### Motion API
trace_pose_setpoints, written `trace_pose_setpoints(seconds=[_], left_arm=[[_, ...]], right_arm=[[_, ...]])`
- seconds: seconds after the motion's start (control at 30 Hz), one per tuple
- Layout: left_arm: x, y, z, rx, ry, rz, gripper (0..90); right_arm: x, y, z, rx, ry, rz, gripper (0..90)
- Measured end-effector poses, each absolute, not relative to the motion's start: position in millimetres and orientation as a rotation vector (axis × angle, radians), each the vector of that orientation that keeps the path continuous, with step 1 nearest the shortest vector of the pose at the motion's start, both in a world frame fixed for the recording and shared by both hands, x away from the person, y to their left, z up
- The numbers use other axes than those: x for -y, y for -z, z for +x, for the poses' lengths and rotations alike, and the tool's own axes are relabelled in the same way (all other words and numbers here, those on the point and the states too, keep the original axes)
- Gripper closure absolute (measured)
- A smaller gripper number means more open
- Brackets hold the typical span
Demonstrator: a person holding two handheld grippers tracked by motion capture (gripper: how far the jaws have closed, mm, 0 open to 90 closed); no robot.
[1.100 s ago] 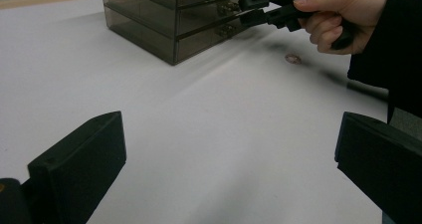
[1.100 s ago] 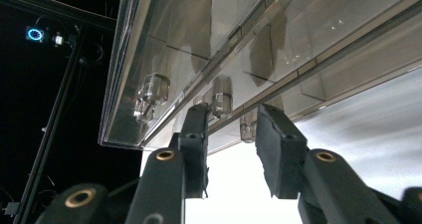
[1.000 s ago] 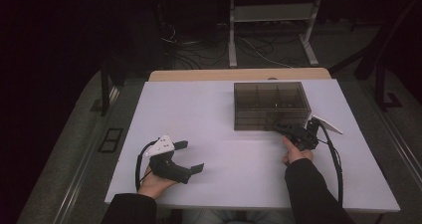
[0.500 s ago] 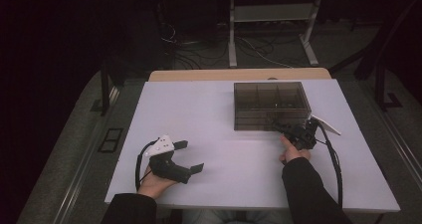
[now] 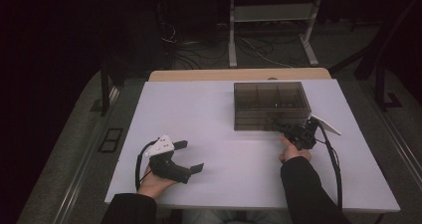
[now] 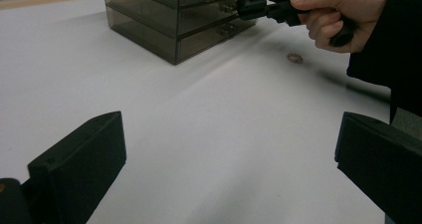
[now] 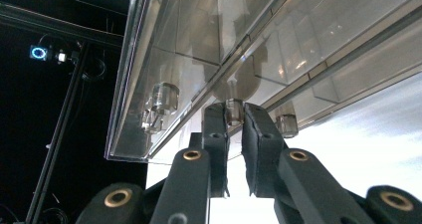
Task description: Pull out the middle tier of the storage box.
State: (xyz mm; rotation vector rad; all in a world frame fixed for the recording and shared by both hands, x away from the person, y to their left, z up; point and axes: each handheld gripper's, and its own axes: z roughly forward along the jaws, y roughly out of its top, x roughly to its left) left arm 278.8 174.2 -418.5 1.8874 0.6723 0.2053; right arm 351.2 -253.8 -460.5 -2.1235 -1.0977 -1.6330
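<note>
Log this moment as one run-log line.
right gripper: jaws just closing, shut on drawer knob | drawer box: drawers closed | left gripper: open, empty, on table

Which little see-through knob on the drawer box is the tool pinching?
The middle knob: the right tool has just closed its black jaws on it. The knob on the left and the knob on the right sit free.
</note>
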Motion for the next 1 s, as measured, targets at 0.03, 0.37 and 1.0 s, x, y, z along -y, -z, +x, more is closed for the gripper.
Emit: trace_pose_setpoints(seconds=[0.03,0.37,1.0], left_arm=[[-174.3,418.5,278.8,-0.672,-0.205,1.888,0.0],[-174.0,418.6,278.8,-0.671,-0.207,1.889,0.0],[-173.8,418.7,278.7,-0.67,-0.207,1.896,0.0]], right_arm=[[253.8,460.1,350.9,1.099,1.633,-2.122,80.0],[252.8,456.4,345.2,1.167,1.624,-2.137,80.0],[251.9,454.3,335.1,1.214,1.62,-2.139,80.0]])
